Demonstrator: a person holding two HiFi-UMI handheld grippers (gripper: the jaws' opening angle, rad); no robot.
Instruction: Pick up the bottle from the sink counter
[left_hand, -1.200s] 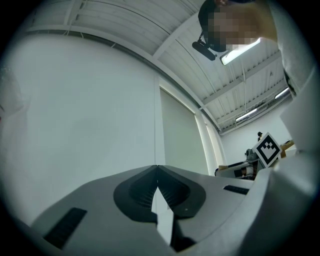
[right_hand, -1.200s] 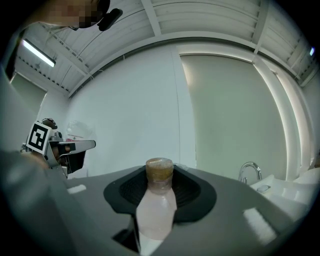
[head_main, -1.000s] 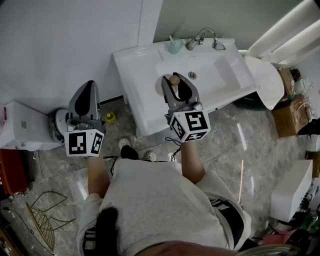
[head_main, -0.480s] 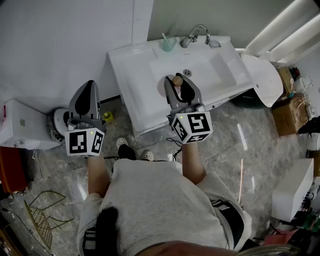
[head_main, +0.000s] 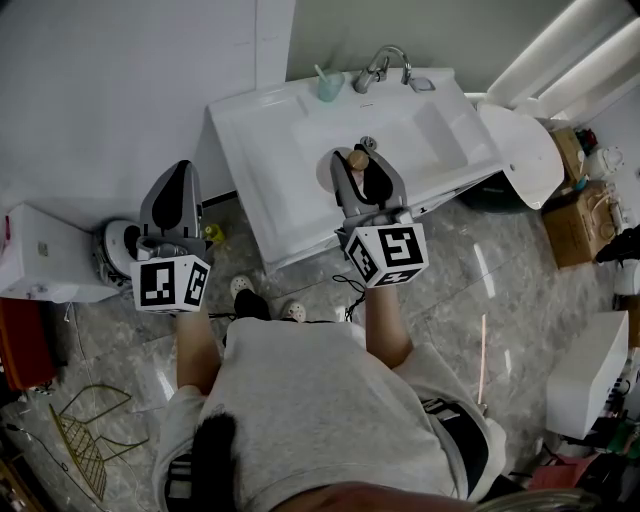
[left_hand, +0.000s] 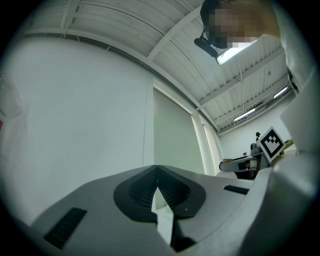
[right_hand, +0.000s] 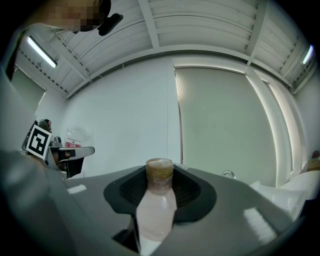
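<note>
A chrome faucet (head_main: 380, 68) stands by the wall, with a pale teal cup (head_main: 327, 88) holding a thin stick just to its left and a small grey dish (head_main: 422, 85) just to its right. Further right sits a white toilet (head_main: 520, 150), with a cardboard box (head_main: 575, 225) beyond it. On the grey marbled floor (head_main: 500, 290) lie a small yellow object (head_main: 214, 233), a white box (head_main: 40, 255) and a gold wire rack (head_main: 85, 440).

Head view: bottle (head_main: 356, 158) body hidden between right gripper (head_main: 357, 164) jaws, cap alone showing; right gripper view: base cut off below.
</note>
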